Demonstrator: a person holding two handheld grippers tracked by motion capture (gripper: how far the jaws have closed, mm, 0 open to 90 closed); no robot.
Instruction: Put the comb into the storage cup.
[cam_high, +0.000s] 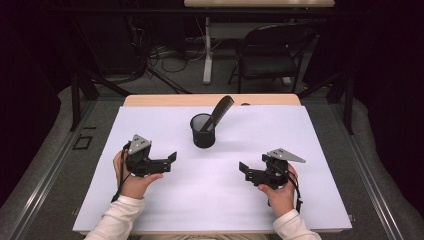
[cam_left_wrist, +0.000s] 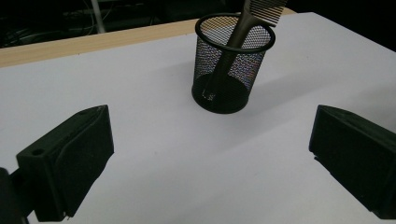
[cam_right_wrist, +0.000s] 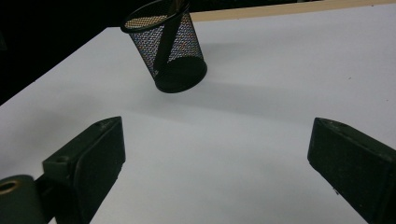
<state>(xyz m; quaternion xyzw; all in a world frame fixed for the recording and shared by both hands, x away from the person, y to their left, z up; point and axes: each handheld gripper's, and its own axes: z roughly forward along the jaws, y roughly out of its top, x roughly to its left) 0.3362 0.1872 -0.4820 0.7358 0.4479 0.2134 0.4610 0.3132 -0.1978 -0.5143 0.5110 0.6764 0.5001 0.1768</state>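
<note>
A black mesh cup (cam_high: 202, 131) stands upright near the middle of the white sheet (cam_high: 215, 195). A dark comb (cam_high: 218, 112) leans in it, teeth end up and to the right. The cup (cam_left_wrist: 231, 63) and comb (cam_left_wrist: 261, 9) lie ahead of my left gripper (cam_left_wrist: 210, 154); the cup (cam_right_wrist: 168, 46) is also ahead of my right gripper (cam_right_wrist: 217, 163). My left gripper (cam_high: 167, 161) rests at the cup's left front, open and holding nothing. At the right front, my right gripper (cam_high: 244, 170) is open as well, its jaws wide apart over bare sheet.
The white sheet covers a wooden table (cam_high: 210, 100) whose far edge shows behind the cup. Beyond the table stand a black chair (cam_high: 270, 52), a white desk leg (cam_high: 207, 50) and floor cables (cam_high: 170, 55). Dark stand legs (cam_high: 80, 90) flank the table.
</note>
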